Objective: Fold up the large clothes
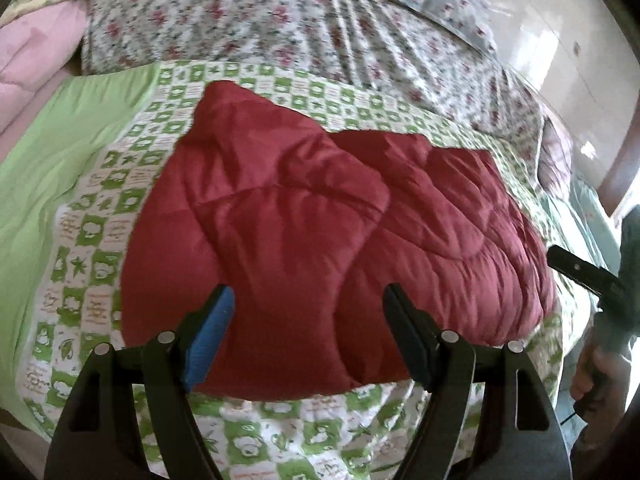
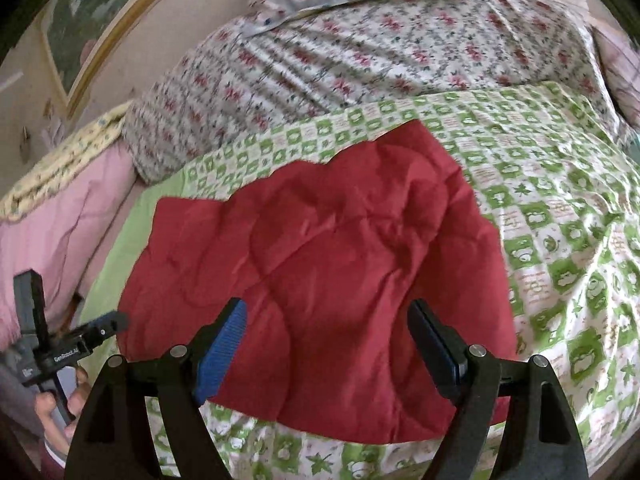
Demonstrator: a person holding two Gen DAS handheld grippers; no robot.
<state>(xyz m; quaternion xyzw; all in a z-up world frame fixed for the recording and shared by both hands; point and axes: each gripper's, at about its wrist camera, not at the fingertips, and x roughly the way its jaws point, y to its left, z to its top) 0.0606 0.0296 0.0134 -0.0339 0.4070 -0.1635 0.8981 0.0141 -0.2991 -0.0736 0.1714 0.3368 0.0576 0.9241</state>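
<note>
Bed point(image 1: 92, 128) first: it carries a green-checked sheet point(image 1: 132, 152), and the red quilted garment point(image 1: 304, 216) lies spread on that sheet, near the edge closest to me. At the far side sits a floral quilt point(image 1: 256, 20), with a pink blanket point(image 1: 32, 48) bunched off to one side.

The garment looks padded and puffy. I judge it soft, bulky and fairly light, with a smooth shell that may slip between pads. It is rumpled, with deep creases across the middle. The near hem corners look like the soundest places to take hold, pinching through the whole padded thickness.

My left hand-held gripper point(image 1: 308, 336) hangs over the near hem with its jaws spread wide and nothing between the pads. My right hand-held gripper point(image 2: 326, 344) stands the same way over the same edge: jaws apart, empty.

Nothing lies on the garment. The floral quilt sits close behind it, so a fold carried away from me has limited room.
</note>
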